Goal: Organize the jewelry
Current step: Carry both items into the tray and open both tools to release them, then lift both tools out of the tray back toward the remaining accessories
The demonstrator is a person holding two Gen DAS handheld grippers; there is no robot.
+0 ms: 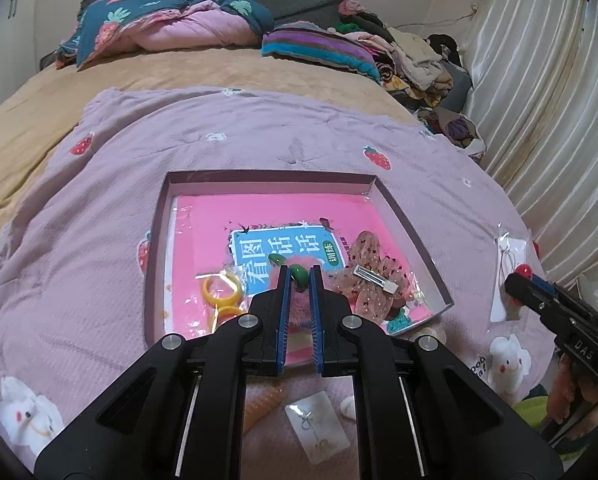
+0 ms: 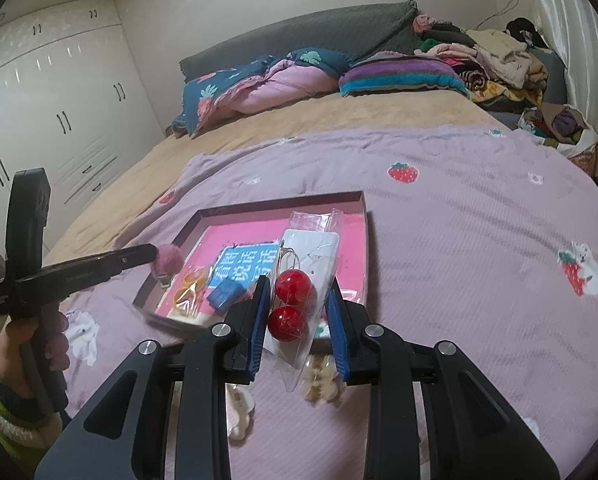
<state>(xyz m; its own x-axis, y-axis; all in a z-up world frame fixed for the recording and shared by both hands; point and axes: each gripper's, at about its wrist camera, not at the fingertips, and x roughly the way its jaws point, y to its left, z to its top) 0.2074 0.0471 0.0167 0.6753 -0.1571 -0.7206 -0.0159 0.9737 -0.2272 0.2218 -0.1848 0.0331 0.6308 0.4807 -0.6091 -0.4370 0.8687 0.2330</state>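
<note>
Left tongs (image 1: 298,276) clench what looks like a pink pompom (image 2: 168,259); right tongs (image 2: 299,294) grip cherry earring packet (image 2: 301,280).

Dim indoor light, fisheye edges, soft focus

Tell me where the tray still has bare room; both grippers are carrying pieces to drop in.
Free: the tray's far strip, between its back wall and the book title, plus the far left corner. Crowded: the near half, with yellow rings on the left and the sequin bow clip on the right.
</note>
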